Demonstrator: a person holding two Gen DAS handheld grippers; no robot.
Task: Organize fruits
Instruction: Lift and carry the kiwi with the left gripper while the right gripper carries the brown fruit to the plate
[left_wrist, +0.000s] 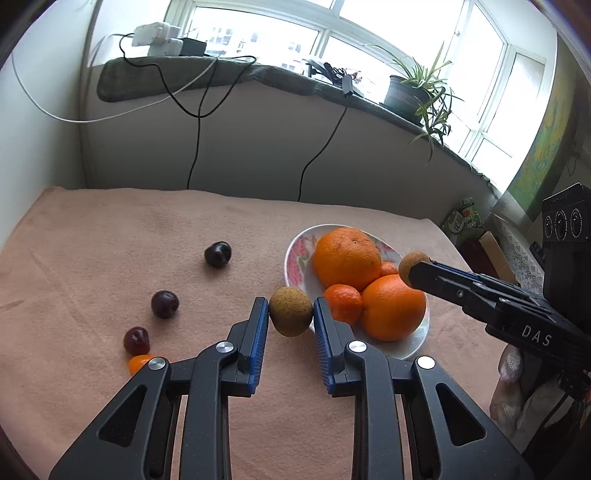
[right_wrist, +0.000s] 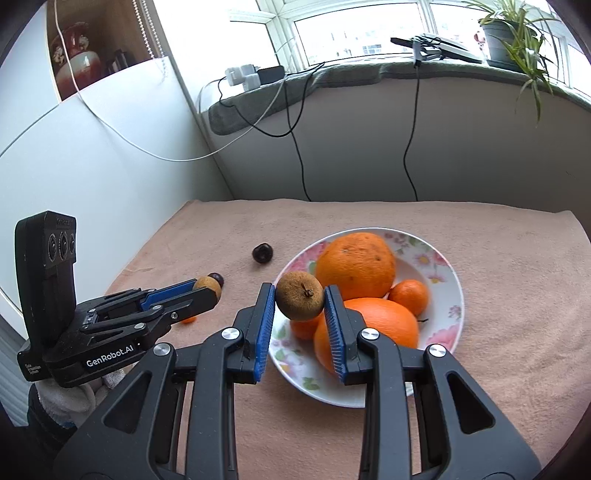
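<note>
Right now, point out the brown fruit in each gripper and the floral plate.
Left brown fruit (left_wrist: 290, 312), left wrist view, middle of its rough skin.
Right brown fruit (right_wrist: 300, 296), right wrist view, skin beside the stem.
Floral plate (right_wrist: 445, 295), right wrist view, bare inner wall at right.

Table draped in a salmon-pink, towel-like cloth (left_wrist: 110, 236), set against a pale wall below a window ledge. Resting directly on the cloth: a shallow white ceramic plate with pink floral print (right_wrist: 445, 280), right of centre; three dark red, glossy round fruits (left_wrist: 218, 254) (left_wrist: 164, 303) (left_wrist: 136, 339) spaced apart in a diagonal line on the left; and one small orange fruit (left_wrist: 139, 362) just beside the nearest dark one, partly hidden. The plate carries oranges and smaller orange citrus piled together.
</note>
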